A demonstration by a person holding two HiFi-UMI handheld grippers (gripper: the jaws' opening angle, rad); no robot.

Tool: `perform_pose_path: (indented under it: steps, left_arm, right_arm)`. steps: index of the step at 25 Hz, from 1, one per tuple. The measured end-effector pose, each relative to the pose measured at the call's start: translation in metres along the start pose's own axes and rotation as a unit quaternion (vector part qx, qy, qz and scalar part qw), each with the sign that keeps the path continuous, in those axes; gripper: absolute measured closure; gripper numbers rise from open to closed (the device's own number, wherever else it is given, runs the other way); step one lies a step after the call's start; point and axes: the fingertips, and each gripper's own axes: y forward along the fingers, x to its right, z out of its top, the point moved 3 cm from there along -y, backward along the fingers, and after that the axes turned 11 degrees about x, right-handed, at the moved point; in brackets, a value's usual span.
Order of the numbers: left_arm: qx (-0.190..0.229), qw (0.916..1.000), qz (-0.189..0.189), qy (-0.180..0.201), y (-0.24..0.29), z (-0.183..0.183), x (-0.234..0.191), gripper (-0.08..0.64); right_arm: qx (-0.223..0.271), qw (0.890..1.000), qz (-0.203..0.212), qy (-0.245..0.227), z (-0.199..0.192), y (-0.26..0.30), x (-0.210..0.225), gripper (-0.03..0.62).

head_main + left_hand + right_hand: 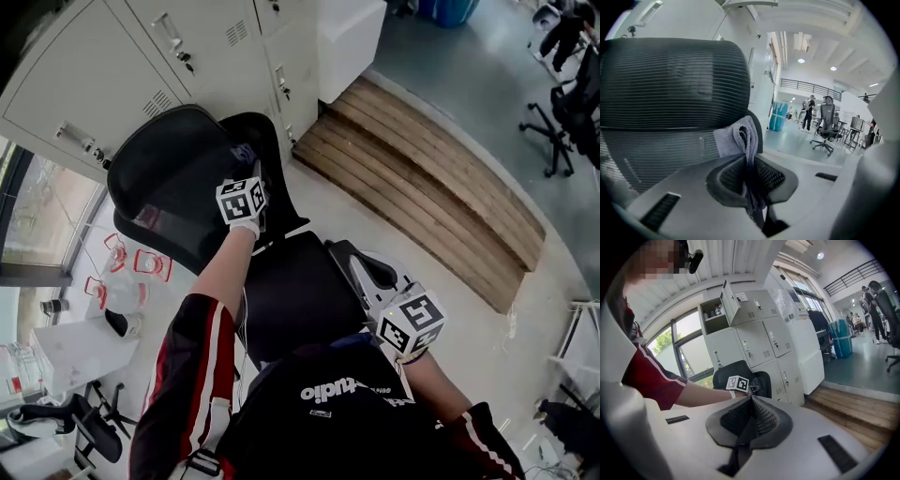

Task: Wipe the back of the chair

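Note:
A black mesh office chair stands below me; its curved backrest (173, 183) faces the lockers and its seat (291, 291) lies under my arms. My left gripper (246, 178) is shut on a grey-blue cloth (740, 138), and the cloth is pressed against the mesh backrest (670, 93) near its right edge. In the right gripper view the chair (740, 376) shows small in the distance with the left gripper's marker cube (739, 383) in front of it. My right gripper (751, 401) is shut with nothing in it, held low beside the chair's armrest (370, 272).
Grey metal lockers (187, 47) stand just behind the chair, one door open high up (729, 301). A wooden step (422, 183) runs to the right. Red-framed items (141, 264) lie on the floor at the left. Other chairs (825, 124) and people (808, 112) are far off.

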Motion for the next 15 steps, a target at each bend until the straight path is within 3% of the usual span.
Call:
perform_pose_path:
  steps: [5,10,15]
  left_arm:
    - [0.006,0.9994,-0.035,-0.003,0.013,0.006,0.042,0.506]
    - [0.034,0.9944,-0.098,-0.02,-0.002,0.02,0.07,0.506]
    - [0.048,0.9958,-0.074,-0.024,-0.053,0.022,0.05,0.506]
  right_arm:
    - [0.004,1.0,-0.011,0.004,0.003,-0.015,0.011,0.577]
    - [0.009,1.0,-0.005,0.009,0.005,-0.019,0.009,0.577]
    - [0.007,0.999,0.036,0.006,0.004,-0.01,-0.017,0.577]
